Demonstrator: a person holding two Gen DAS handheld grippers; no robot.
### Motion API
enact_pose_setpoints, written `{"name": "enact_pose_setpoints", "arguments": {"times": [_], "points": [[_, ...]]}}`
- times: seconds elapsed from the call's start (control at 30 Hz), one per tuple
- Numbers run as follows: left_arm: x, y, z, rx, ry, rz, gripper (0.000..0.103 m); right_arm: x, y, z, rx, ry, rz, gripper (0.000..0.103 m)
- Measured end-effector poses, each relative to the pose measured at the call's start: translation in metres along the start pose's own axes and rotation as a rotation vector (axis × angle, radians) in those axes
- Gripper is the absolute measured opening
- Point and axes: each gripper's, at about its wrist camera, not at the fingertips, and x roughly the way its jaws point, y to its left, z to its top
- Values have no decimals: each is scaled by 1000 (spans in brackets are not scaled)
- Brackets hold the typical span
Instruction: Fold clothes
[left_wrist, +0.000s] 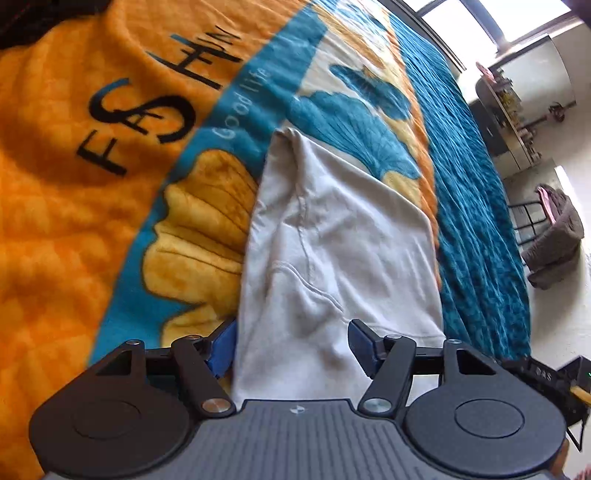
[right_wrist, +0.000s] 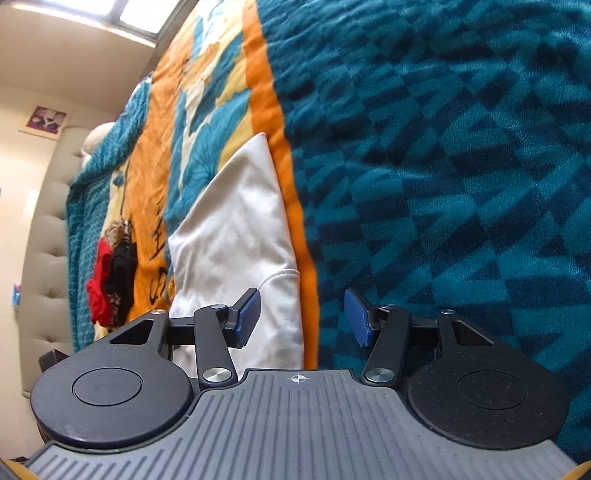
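Note:
A pale grey-white garment lies folded into a long narrow shape on the orange and teal blanket. My left gripper hovers open over its near end, the cloth lying below and between the blue pads, which do not press on it. In the right wrist view the same garment runs away from me along the blanket's orange stripe. My right gripper is open over the garment's right edge, its left pad above the cloth and its right pad above the teal blanket.
A pile of red and black clothes sits on the blanket to the left of the garment. A beige tufted headboard borders the bed. Beyond the bed's far side stand a chair draped with brown cloth and a shelf unit.

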Motion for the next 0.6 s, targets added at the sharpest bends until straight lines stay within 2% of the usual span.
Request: {"name": "enact_pose_setpoints", "arguments": {"times": [0.1,0.23,0.37,0.4,0.5,0.53,0.57,0.6], "points": [[7,3,5,-7,31,-44,61,12,1,8,1,41,51,54],[29,16,18,-81,68,-118,59,42,-1,23,25,79,92,46],[48,15,28,-100,69,-126,54,76,-6,40,111,89,179,41],[50,14,29,-112,57,-108,48,84,-8,43,129,86,192,35],[48,7,26,-117,12,-43,29,98,-7,46,144,79,204,26],[46,3,24,-98,-5,-23,26,97,-1,44,109,70,182,22],[42,-5,21,-68,-26,3,17,95,4,42,72,59,159,18],[38,-13,18,-34,-50,30,11,91,12,38,15,34,129,10]]}}
